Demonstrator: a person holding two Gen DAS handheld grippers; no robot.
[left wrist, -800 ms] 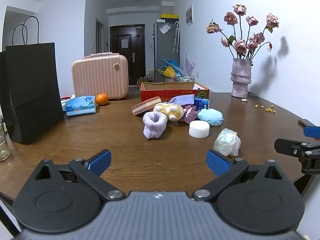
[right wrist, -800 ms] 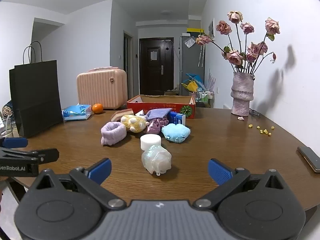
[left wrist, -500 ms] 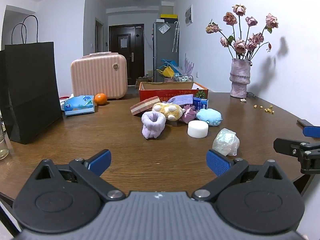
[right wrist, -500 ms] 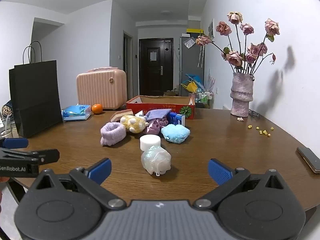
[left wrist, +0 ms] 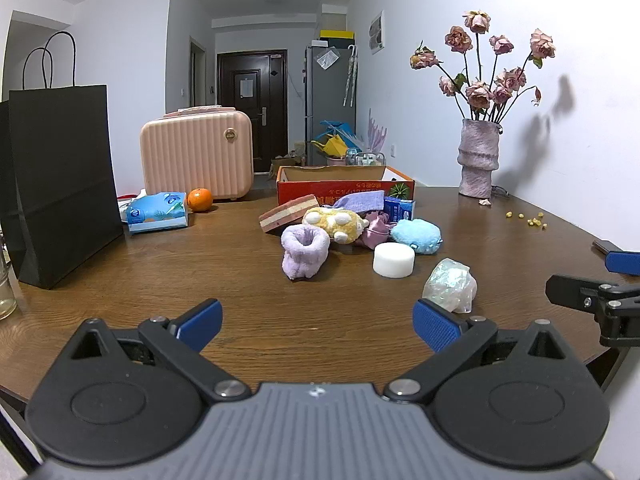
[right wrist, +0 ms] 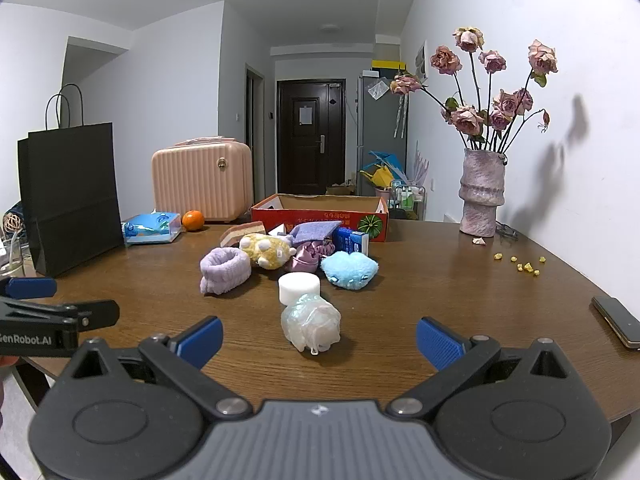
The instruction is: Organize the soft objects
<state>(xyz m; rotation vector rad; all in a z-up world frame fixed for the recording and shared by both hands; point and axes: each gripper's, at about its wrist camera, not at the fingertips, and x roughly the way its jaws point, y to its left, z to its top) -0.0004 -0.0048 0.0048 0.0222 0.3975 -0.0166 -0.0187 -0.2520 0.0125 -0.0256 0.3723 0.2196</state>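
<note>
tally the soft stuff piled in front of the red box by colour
purple: 3, wristband, scrunchie, folded cloth
yellow: 1, plush
blue: 1, plush
white: 1, round puff
iridescent: 1, crinkly toy
pink-striped: 1, sponge
total: 8

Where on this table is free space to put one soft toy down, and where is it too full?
Bare wood lies between the black paper bag and the purple wristband, and on the right between the blue plush and the phone. It is crowded in front of the red box, where the toys touch each other.
</note>
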